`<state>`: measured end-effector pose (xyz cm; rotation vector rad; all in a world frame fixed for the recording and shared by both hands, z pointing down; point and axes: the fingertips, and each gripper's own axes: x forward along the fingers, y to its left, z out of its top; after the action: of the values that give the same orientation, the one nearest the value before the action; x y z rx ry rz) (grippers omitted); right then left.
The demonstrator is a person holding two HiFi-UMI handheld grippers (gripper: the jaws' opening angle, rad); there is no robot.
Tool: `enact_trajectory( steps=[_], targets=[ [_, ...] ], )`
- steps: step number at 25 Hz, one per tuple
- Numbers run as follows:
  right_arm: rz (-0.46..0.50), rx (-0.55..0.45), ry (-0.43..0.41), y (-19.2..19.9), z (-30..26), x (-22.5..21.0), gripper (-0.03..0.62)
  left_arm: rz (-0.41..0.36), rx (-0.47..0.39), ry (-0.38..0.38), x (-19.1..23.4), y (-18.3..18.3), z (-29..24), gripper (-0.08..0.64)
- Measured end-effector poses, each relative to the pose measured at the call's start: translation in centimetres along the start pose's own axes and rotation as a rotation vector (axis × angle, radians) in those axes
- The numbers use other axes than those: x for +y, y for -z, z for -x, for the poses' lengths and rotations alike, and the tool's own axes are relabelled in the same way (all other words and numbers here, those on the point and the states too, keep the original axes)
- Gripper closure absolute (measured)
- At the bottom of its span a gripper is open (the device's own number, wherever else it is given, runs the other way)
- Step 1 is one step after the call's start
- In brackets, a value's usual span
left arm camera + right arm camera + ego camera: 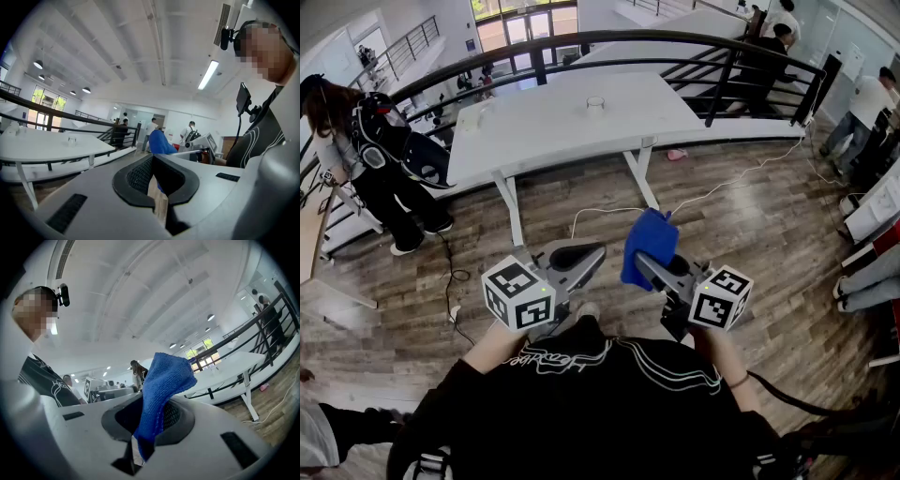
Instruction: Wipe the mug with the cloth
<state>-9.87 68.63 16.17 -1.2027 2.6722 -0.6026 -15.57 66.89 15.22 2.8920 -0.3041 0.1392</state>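
Right tool (661, 270): clamped on the blue cloth (650, 246), most of it standing free above the jaws, presumably as a loose wad for wiping. Left tool (586, 255): jaws together and empty, likely free to steady the mug. Mug (595, 104): apparently the small clear vessel on the white tabletop (534, 131), well apart from both tools

The white table (553, 127) stands on the wooden floor (750, 225) and carries a clear mug (595, 104) near its middle and a pale object (472, 116) toward its left end, while a white cable (609, 212) and a small pink item (677, 155) lie on the floor beside its legs.
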Motion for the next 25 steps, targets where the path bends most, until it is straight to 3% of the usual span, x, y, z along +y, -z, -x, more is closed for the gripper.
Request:
enact_trajectory(
  steps=[14,25],
  targets=[
    [-0.015,-0.047,0.047,-0.2,0.5,-1.0,0.541,0.003,0.006,0.019,0.0,0.6,-0.5,0.552],
    [-0.052,-0.027,0.061,-0.6,-1.9,-4.7,0.541,0.053,-0.016,0.038,4.5,0.9,-2.6,0.552]
  ],
)
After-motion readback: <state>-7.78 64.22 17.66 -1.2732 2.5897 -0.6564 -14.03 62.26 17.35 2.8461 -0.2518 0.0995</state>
